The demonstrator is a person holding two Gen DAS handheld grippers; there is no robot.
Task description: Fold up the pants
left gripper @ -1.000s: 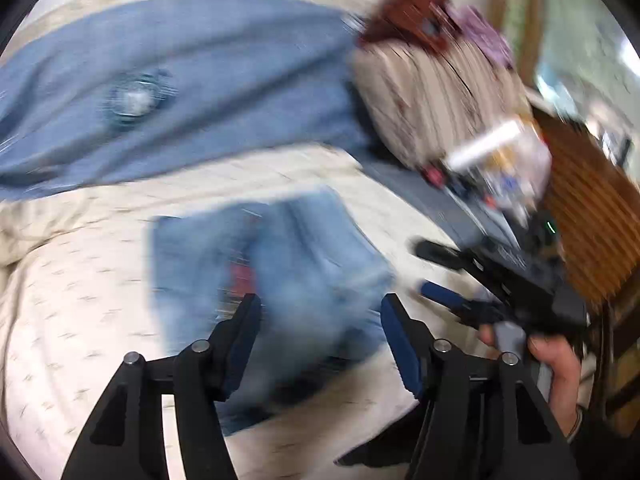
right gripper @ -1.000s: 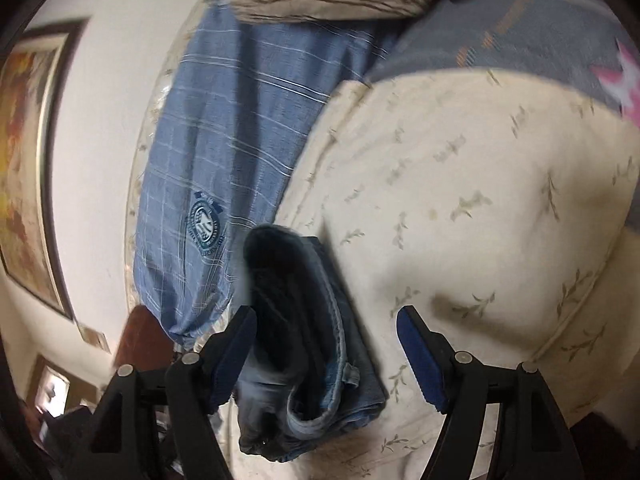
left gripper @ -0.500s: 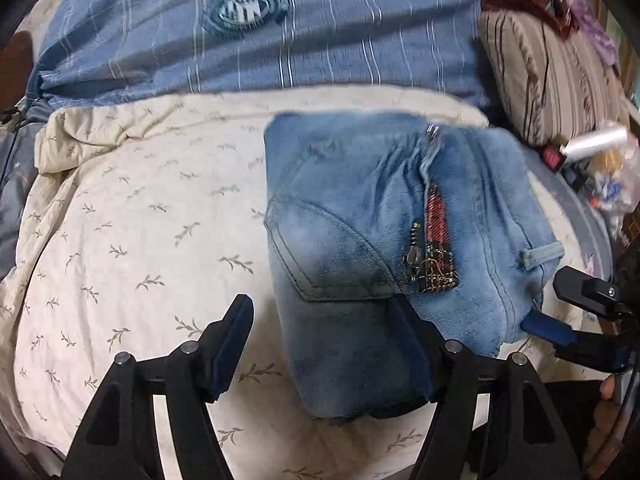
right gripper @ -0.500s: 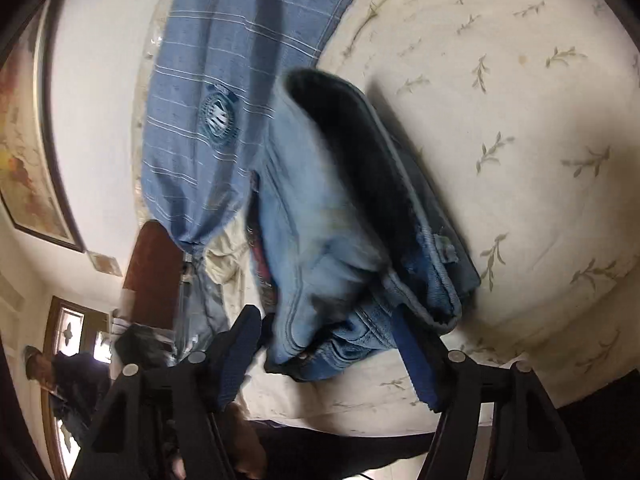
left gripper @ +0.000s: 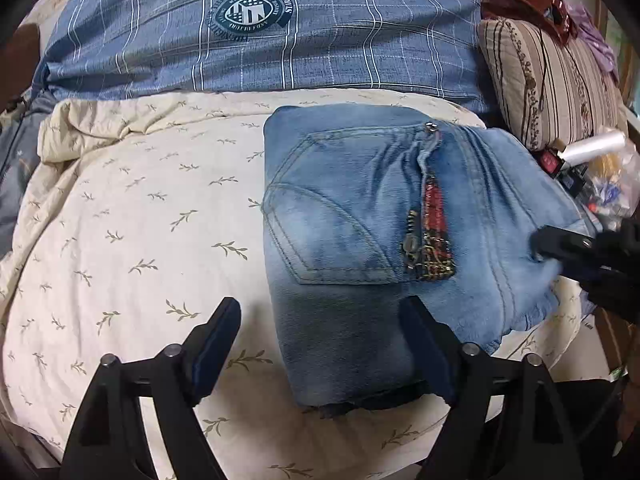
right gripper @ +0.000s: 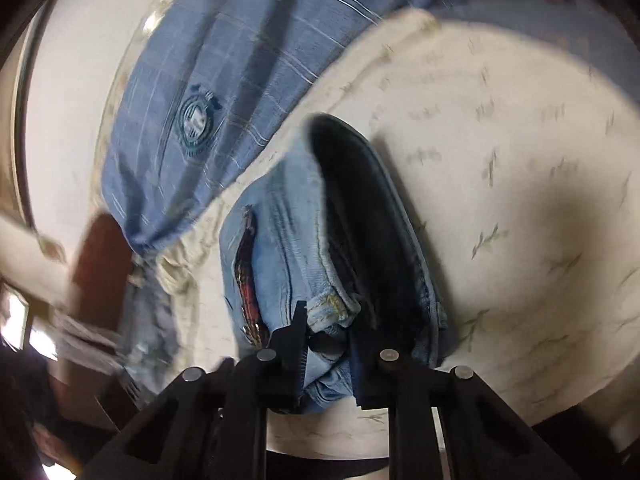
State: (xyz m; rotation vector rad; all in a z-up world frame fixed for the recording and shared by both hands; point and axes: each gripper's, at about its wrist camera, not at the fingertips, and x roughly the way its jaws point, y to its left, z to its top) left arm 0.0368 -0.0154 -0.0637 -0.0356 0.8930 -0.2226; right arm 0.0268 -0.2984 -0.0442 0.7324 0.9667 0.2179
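Folded jeans [left gripper: 384,240] lie on the cream bedspread [left gripper: 132,240] on the bed, before a blue plaid pillow [left gripper: 280,32]. Left claw [left gripper: 320,344] is opening wide, gripping nothing (one finger over denim). Right claw [right gripper: 326,354] is closing on the jeans' waistband edge.

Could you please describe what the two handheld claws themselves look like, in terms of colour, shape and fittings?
Both are matte black plastic. The left claw has two angular, strut-like fingers with triangular cut-outs, round silver pivot pins and dark blue pads on the inner faces. The right claw has the same black frame and silver pins; its pads look dark, though blur hides their exact colour. No cables or markings show.
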